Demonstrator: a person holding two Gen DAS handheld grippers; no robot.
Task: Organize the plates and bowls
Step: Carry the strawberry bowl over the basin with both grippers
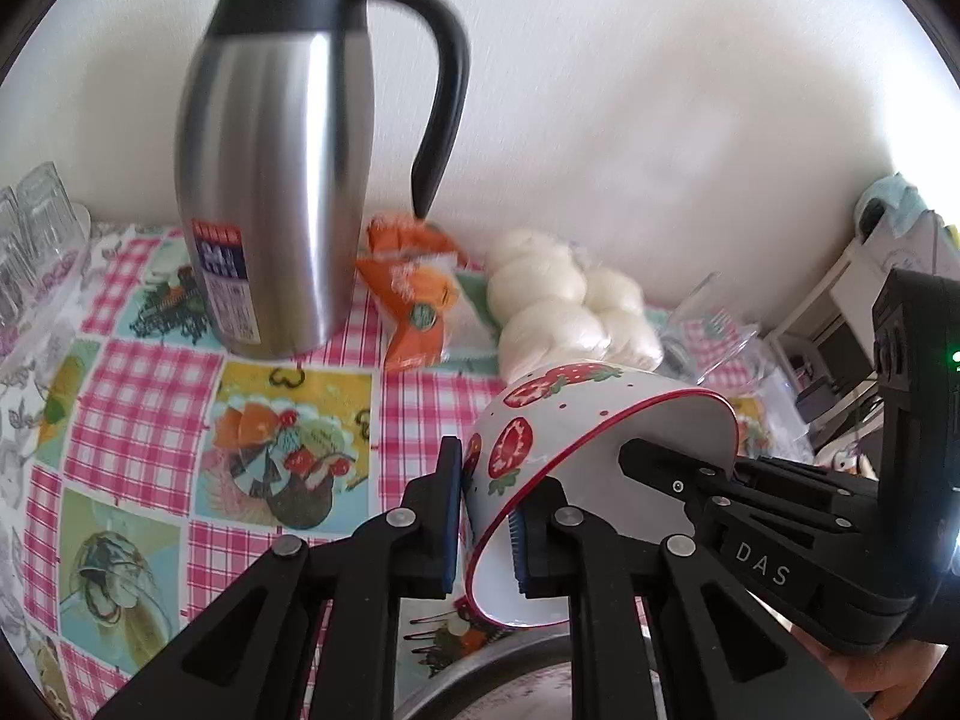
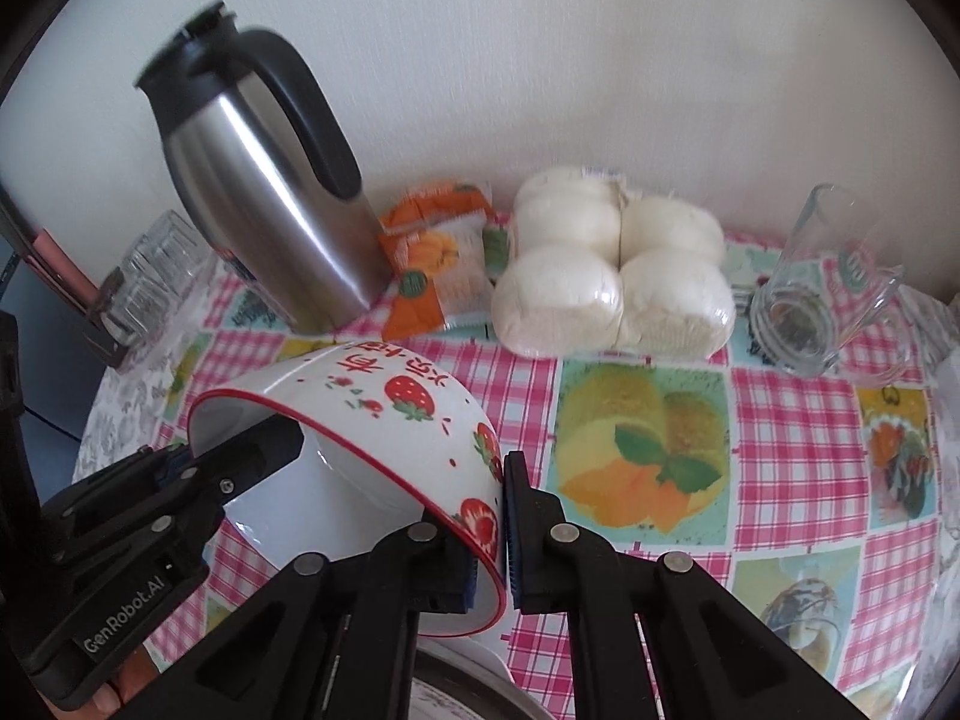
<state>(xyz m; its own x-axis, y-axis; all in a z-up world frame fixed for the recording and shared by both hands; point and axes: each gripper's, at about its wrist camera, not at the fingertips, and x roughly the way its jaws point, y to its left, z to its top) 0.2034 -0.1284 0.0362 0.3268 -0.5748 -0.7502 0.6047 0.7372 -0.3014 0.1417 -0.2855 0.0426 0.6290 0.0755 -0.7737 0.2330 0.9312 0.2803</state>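
Note:
A white bowl (image 1: pixel 558 414) with a red rim and strawberry prints hangs tilted above the checked tablecloth (image 1: pixel 138 420), held from two sides. My left gripper (image 1: pixel 486 534) is shut on its near rim, one pad outside and one inside. The right gripper (image 1: pixel 660 468) reaches into the bowl from the right in that view. In the right wrist view the same bowl (image 2: pixel 390 396) is tipped with its opening toward the left. My right gripper (image 2: pixel 489 558) is shut on its rim, and the left gripper (image 2: pixel 240 462) clamps the opposite rim. Part of a round dish rim (image 2: pixel 474 660) shows directly below the bowl.
At the back by the wall stand a steel thermos jug (image 1: pixel 270 204), an orange snack packet (image 1: pixel 420 294) and a bag of white buns (image 2: pixel 612 276). A clear glass jug (image 2: pixel 822 294) stands at the back right. Drinking glasses (image 1: pixel 36 252) are at the left edge.

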